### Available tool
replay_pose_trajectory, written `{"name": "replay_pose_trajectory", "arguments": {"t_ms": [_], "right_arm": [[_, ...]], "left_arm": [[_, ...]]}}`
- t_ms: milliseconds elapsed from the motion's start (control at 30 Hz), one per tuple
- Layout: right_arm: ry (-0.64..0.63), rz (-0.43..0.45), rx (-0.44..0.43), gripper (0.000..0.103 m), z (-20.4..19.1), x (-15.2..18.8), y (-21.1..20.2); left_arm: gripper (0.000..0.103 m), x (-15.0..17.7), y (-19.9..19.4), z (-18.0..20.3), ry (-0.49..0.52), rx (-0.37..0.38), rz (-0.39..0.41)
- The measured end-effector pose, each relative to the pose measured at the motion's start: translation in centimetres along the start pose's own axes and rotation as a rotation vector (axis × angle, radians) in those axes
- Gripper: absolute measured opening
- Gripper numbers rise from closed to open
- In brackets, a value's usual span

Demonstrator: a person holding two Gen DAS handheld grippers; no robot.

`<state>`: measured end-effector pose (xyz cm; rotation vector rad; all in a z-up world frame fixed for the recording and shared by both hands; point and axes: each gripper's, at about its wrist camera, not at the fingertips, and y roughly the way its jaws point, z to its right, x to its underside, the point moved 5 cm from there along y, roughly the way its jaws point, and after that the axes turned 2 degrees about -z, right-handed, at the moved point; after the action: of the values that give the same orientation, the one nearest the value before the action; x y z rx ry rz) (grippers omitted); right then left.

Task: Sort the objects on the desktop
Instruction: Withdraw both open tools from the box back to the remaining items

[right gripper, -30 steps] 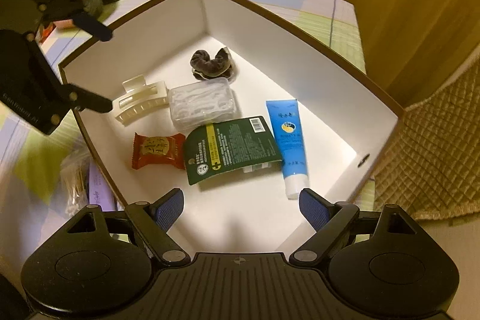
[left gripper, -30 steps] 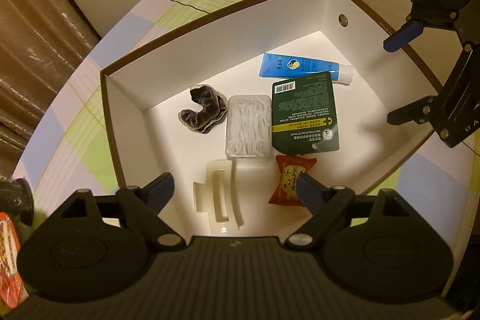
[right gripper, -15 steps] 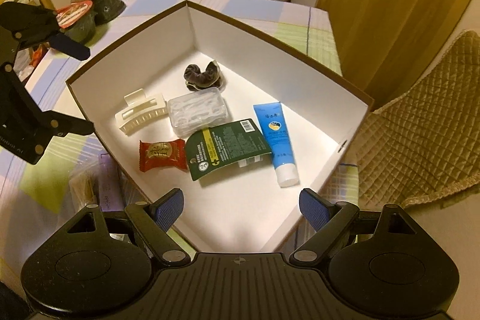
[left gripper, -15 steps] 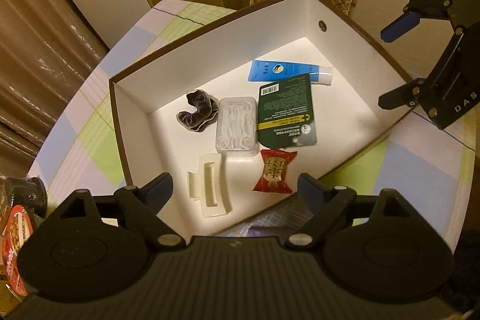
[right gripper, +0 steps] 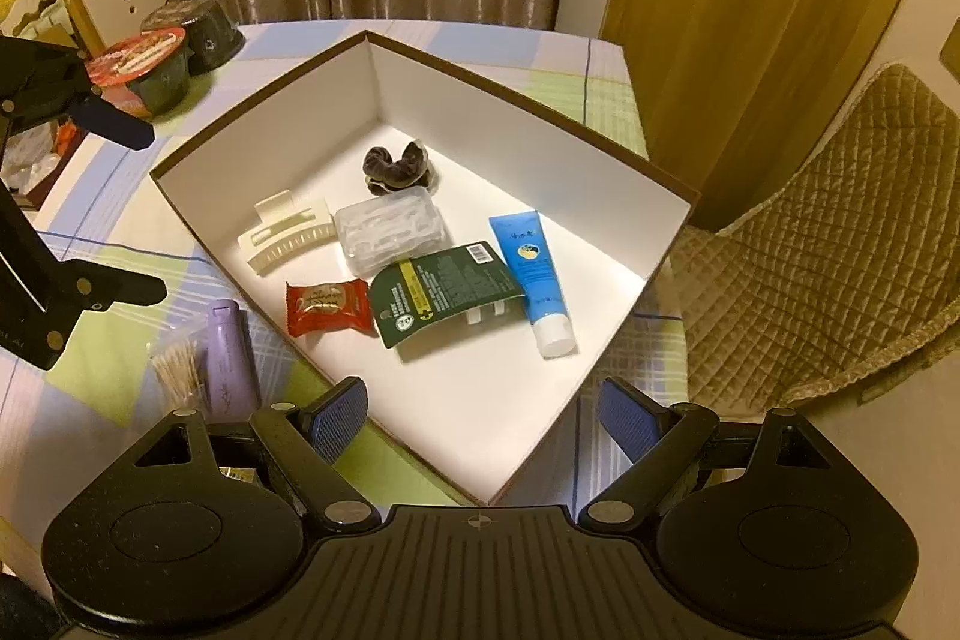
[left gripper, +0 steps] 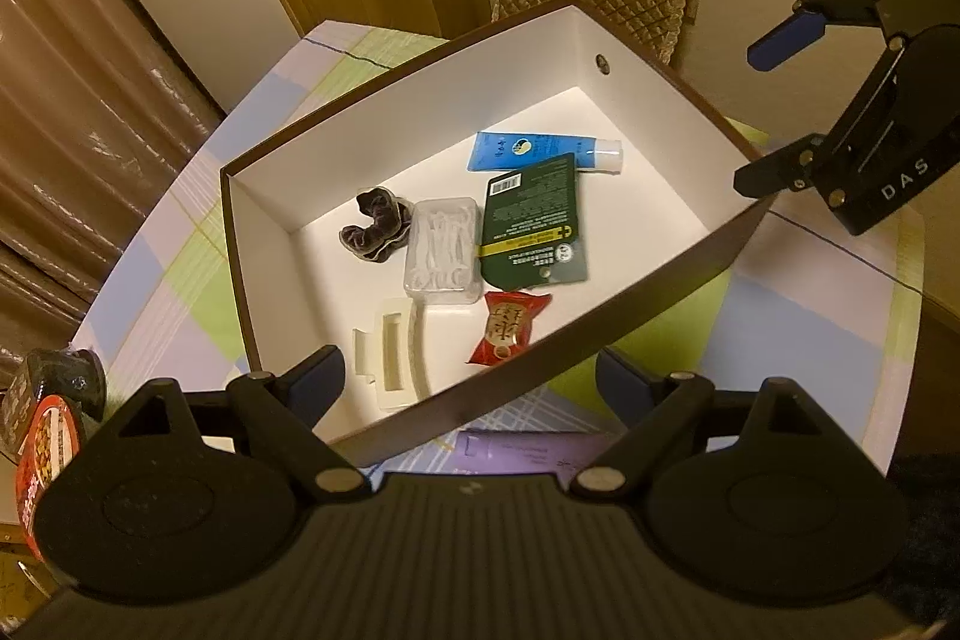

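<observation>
Both grippers, left (left gripper: 465, 379) and right (right gripper: 483, 415), hover empty above the box (right gripper: 528, 97), fingers apart, presumably ready for the purple bottle (right gripper: 228, 355) lying just outside its near wall.

Our two black grippers with blue pads

We see each gripper, left (left gripper: 469, 376) and right (right gripper: 483, 415), as a ribbed black body with two round housings, silver pivot screws and blue-padded fingers (right gripper: 336, 415); white letters "DAS" mark the right one's side in the left wrist view.
</observation>
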<state>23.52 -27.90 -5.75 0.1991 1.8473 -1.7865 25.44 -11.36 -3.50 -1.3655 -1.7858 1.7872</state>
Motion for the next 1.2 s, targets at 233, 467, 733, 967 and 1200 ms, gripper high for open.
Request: {"name": "replay_pose_trajectory", "arguments": {"t_ms": [233,467,733,967,1200], "right_arm": [[0.004,0.025,0.002,0.087,-0.2,0.9,-1.5],[0.025,0.061,-0.013,0.087,-0.5,1.9,-3.1],[0.057,0.093,-0.042,0.087,-1.0,3.4,-4.5],[0.089,0.086,-0.056,0.087,-1.5,4.9,-5.0],[0.111,0.084,-0.084,0.087,-2.5,6.5,-4.8]], "left_arm": [[0.09,0.5,-1.4,1.3,0.003,-0.016,0.013],[0.09,1.4,-2.4,2.7,-0.014,-0.022,0.014],[0.091,2.6,-3.4,4.4,-0.012,-0.029,0.013],[0.091,3.9,-3.9,5.2,-0.038,-0.029,0.011],[0.091,5.8,-3.7,5.7,-0.08,-0.025,-0.006]]}}
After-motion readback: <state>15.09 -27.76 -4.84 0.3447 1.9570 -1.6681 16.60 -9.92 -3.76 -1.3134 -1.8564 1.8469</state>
